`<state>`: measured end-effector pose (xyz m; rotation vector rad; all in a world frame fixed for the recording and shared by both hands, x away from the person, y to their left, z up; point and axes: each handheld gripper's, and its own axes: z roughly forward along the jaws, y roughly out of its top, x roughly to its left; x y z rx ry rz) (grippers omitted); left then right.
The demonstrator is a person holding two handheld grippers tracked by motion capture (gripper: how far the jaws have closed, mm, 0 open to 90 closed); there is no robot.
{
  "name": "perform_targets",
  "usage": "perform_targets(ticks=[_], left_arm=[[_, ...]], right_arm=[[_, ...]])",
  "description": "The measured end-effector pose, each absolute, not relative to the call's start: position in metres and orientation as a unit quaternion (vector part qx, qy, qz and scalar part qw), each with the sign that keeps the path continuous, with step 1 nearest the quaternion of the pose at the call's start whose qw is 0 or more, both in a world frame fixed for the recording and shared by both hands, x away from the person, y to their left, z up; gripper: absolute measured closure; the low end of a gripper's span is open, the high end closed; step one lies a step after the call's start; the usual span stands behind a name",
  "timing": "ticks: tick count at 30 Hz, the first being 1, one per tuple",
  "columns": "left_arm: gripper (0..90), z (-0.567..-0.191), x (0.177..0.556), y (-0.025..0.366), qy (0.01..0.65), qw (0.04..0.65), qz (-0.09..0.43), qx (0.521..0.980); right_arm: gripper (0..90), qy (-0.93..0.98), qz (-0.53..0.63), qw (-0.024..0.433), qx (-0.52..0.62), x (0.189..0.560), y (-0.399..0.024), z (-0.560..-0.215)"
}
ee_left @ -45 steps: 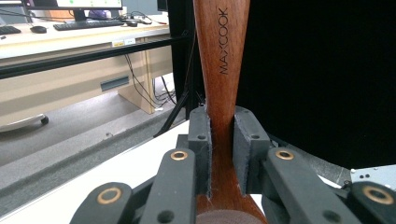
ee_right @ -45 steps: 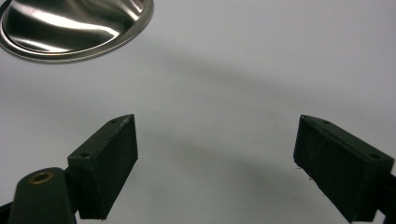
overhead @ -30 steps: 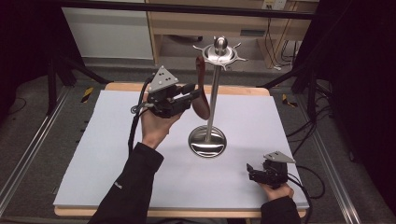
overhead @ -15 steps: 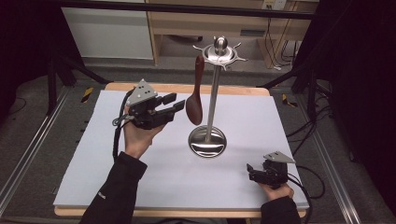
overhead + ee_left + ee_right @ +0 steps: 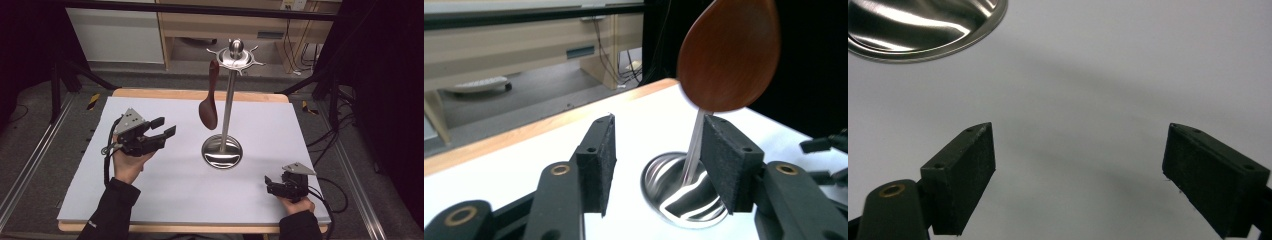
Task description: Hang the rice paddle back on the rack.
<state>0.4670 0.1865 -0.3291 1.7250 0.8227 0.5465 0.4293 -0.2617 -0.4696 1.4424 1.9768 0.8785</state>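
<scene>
The wooden spoon [image 5: 208, 105] is hung from the metal stand [image 5: 223, 150] on the white surface [image 5: 165, 195]; the left gripper [image 5: 164, 129], jaws just opened with nothing between them, is held beside it. The right gripper [image 5: 269, 184] is rested, jaws apart.

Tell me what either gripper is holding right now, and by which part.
Nothing is held. The left gripper, whose jaws have just been opening, stands clear of the wooden spoon hanging on the stand. The right gripper rests open on the table.
</scene>
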Motion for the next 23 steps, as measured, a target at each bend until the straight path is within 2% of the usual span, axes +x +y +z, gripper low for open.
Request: perform_targets(ticks=[13, 23], left_arm=[[41.2, -0.38, 0.456, 0.223, 0.394, 0.498, 0.233, 0.736], [40.1, -0.423, 0.446, 0.25, 0.43, 0.456, 0.233, 0.744]], right_arm=[[13.1, 0.731, 0.32, 0.268, 0.54, 0.429, -0.264, -0.471], [12.9, 0.732, 0.316, 0.268, 0.541, 0.429, -0.265, -0.471]])
